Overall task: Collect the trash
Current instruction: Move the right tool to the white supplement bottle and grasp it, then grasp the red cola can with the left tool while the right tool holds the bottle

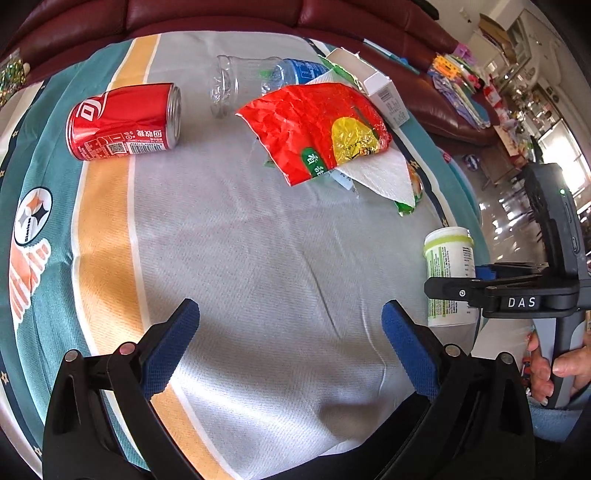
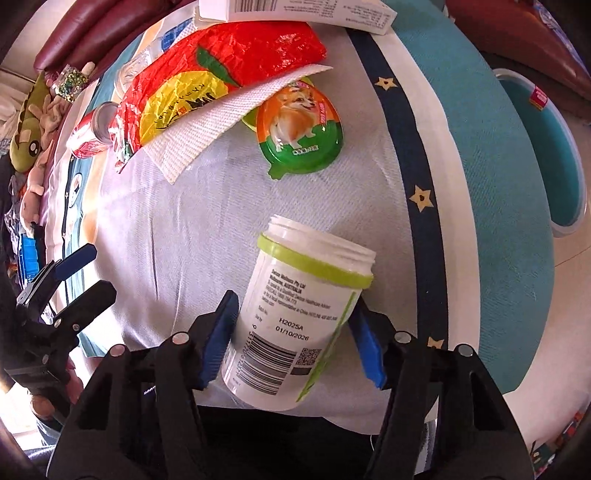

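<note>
My right gripper [image 2: 295, 332] is shut on a white plastic jar with a green band [image 2: 299, 314], held above the cloth; the jar also shows in the left wrist view [image 1: 448, 273]. My left gripper [image 1: 290, 332] is open and empty over the grey cloth. Farther off lie a red cola can [image 1: 123, 120] on its side, a clear plastic bottle [image 1: 255, 79], a crumpled red snack bag [image 1: 317, 125] on a white napkin [image 1: 384, 173], a white carton [image 1: 384, 88], and a green dog-picture cup lid [image 2: 301, 127].
A grey, teal and orange cloth [image 1: 258, 240] covers the table. A dark red sofa [image 1: 221, 14] runs behind it. A teal basin [image 2: 554, 147] stands on the floor at the right. Plush toys [image 2: 33, 122] lie at the left.
</note>
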Demonstrator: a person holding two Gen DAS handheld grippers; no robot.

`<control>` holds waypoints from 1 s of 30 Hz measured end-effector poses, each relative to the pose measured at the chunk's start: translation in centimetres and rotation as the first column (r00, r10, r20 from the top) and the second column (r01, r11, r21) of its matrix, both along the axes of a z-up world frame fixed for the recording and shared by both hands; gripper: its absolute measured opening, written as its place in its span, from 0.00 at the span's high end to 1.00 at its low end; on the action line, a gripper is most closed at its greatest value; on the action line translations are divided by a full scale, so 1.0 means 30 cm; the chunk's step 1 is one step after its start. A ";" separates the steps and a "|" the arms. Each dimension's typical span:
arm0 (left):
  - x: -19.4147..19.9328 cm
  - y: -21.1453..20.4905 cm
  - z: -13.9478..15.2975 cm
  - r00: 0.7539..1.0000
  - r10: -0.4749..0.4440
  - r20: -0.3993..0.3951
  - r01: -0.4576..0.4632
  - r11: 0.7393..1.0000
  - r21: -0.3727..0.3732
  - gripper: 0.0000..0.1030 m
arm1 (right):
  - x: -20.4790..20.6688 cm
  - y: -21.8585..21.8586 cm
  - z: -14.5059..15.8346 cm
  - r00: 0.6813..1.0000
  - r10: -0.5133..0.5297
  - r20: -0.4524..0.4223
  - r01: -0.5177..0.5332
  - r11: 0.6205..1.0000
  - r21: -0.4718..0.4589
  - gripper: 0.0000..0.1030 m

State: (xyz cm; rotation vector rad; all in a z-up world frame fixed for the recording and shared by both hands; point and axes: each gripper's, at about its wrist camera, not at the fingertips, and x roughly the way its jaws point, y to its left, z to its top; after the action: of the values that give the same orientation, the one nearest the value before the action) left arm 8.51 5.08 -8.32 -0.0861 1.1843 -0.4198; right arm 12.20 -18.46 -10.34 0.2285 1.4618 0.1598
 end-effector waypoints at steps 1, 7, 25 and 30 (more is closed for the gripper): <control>0.005 0.000 0.000 1.000 0.000 0.000 0.000 1.000 0.002 0.04 | -0.001 0.003 0.010 1.000 0.009 0.015 -0.009 1.000 -0.012 0.48; 0.048 -0.009 0.033 1.000 0.000 0.027 0.000 1.000 0.025 0.04 | 0.048 -0.035 0.071 0.997 0.003 0.079 0.000 0.999 -0.042 0.48; 0.332 0.204 0.077 0.911 0.410 -0.046 -0.412 0.910 -0.036 0.04 | 0.182 -0.125 0.154 0.989 0.041 0.141 -0.033 0.998 -0.058 0.48; 0.413 0.294 0.089 0.835 0.546 -0.068 -0.549 0.836 -0.021 0.05 | 0.308 0.013 0.233 0.972 0.169 0.163 -0.162 0.985 -0.053 0.48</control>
State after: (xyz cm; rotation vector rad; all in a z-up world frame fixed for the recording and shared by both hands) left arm 20.91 13.89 -5.65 -0.4669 1.1508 0.0708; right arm 21.45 -18.06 -3.34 0.0585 1.3150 0.2786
